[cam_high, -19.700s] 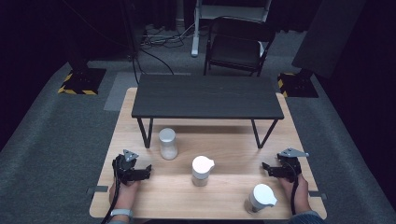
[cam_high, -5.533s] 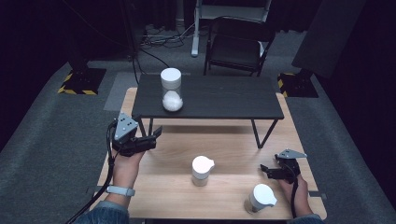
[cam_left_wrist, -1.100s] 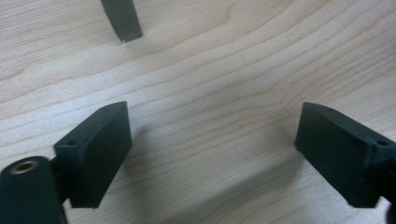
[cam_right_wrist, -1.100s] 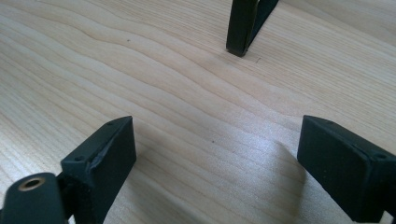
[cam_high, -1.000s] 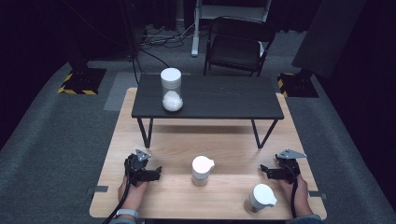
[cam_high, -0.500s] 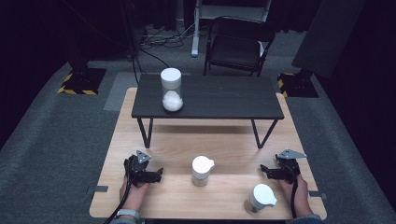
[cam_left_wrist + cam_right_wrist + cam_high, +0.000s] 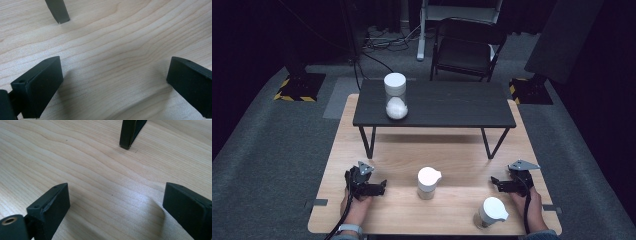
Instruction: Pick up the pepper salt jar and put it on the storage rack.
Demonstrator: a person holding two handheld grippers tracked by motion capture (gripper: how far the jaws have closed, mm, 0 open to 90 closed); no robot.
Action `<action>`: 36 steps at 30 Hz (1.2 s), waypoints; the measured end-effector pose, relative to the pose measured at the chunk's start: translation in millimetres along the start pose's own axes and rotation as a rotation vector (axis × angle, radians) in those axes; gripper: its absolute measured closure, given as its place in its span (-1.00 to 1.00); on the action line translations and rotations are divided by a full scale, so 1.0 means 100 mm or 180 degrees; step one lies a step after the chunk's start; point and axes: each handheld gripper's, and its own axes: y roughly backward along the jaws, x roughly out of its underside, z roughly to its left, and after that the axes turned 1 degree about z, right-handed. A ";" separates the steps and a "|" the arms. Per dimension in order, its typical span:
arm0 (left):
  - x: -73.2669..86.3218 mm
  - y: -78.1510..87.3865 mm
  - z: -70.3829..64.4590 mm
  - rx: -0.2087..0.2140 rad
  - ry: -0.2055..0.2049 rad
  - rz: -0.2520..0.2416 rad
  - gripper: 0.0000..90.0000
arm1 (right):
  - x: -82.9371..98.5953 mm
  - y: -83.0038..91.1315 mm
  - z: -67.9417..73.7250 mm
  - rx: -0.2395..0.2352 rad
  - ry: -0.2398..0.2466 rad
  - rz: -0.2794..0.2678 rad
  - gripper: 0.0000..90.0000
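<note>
The left gripper is resting low on the pale wooden table, its two black jaws standing wide apart with nothing between them but bare wood grain. The right gripper is lying the same way near the table's right edge, jaws spread wide and gripping nothing; each one is being held by a hand coming in from the near side.

On the wooden top a small black bench-like table with thin metal legs is standing across the far half; one of its legs is showing ahead of the left jaws and another ahead of the right jaws. The floor around is showing grey carpet, a black chair is sitting behind the table, and dark stand bases with yellow-black striped edges are flanking it.

I am counting three white containers. One tall clear jar with a white lid and white contents is standing on the black table's left end. One white spouted jug is sitting midway between the grippers. One white lidded pot is standing near the front edge, just beside the right hand.
</note>
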 end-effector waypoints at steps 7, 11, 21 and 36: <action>0.00 0.00 0.00 0.0000 0.0001 0.0000 -1.00 | 0.08 0.11 -0.10 -0.0114 -0.0136 -0.0157 -0.88; 0.00 0.00 0.00 -0.0001 0.0000 0.0001 -1.00 | 0.05 0.17 -0.09 -0.0100 -0.0134 -0.0198 -0.88; 0.00 0.00 0.00 -0.0001 0.0001 -0.0001 -1.00 | -0.03 0.40 0.00 -0.0072 -0.0043 -0.0430 -0.88; 0.00 0.00 0.00 -0.0001 0.0002 -0.0001 -1.00 | -0.10 0.66 0.07 -0.0101 -0.0043 -0.0716 -0.87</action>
